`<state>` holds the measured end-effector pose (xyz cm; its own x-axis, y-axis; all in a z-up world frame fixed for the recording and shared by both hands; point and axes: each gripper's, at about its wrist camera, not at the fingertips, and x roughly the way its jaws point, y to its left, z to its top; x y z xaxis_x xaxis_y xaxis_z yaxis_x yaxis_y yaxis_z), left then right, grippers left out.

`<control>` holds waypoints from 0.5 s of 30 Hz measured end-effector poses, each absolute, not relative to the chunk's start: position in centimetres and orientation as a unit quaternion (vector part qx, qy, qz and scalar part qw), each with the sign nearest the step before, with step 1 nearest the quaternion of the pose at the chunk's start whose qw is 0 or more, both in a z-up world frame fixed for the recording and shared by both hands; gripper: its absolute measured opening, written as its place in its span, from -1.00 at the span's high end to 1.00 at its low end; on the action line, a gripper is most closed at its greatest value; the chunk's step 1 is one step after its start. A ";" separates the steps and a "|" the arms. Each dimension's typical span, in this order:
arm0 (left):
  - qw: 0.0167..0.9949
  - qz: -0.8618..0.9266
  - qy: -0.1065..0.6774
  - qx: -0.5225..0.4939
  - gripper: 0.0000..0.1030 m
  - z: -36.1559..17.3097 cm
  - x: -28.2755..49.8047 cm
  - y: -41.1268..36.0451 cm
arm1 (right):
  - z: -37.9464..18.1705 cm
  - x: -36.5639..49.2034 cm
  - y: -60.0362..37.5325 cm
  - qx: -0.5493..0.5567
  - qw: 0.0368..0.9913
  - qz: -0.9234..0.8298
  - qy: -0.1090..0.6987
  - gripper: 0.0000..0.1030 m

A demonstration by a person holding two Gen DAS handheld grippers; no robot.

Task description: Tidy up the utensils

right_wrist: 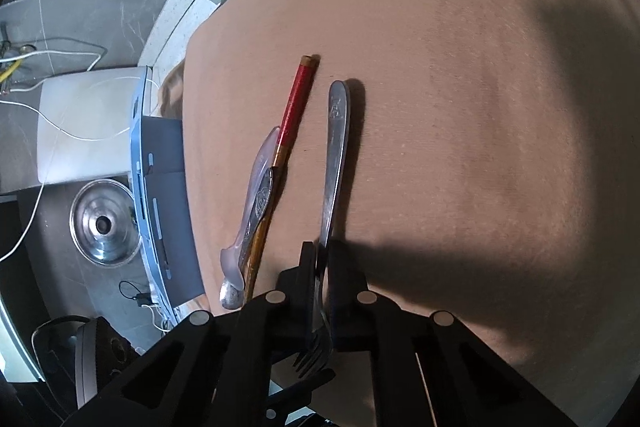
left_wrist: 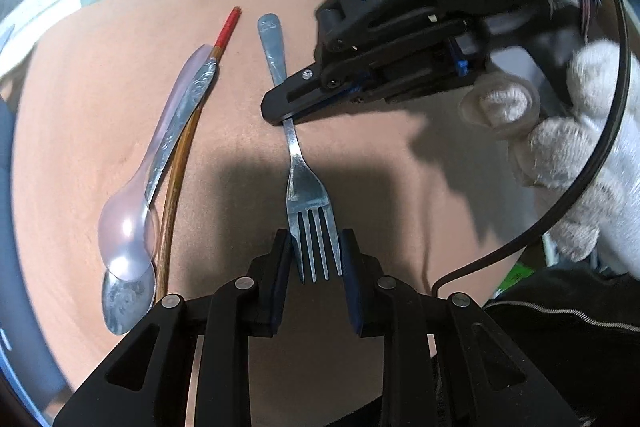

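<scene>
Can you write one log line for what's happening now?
left gripper: shut on fork tines | right gripper: shut on fork handle | spoons: beside

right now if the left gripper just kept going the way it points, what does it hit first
Probably the fork: the left gripper has its jaws either side of the tines, seemingly gripping them. Pushed on, it would press the fork into the tan cloth underneath; depth is hard to judge.

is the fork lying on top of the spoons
No, the fork lies by itself on the tan cloth, apart from the spoons, which are stacked with a chopstick off to its side.
</scene>
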<state>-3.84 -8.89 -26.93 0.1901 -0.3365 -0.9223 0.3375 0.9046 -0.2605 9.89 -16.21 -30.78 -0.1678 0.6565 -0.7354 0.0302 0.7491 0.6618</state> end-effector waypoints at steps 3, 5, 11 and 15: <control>0.772 -0.217 0.597 0.017 0.55 -26.7 -3.8 -9.2 | -30.7 9.8 -16.4 0.241 0.600 0.260 0.717 0.90; 0.773 -0.218 0.596 0.013 0.56 -26.6 -3.8 -9.0 | -30.6 9.8 -16.5 0.242 0.601 0.258 0.717 0.90; 0.774 -0.220 0.593 0.001 0.60 -26.1 -3.8 -7.7 | -29.9 9.6 -16.5 0.244 0.602 0.260 0.715 0.91; 0.775 -0.212 0.595 0.004 0.61 -26.3 -3.9 -6.7 | -29.1 9.3 -15.7 0.239 0.607 0.265 0.710 0.93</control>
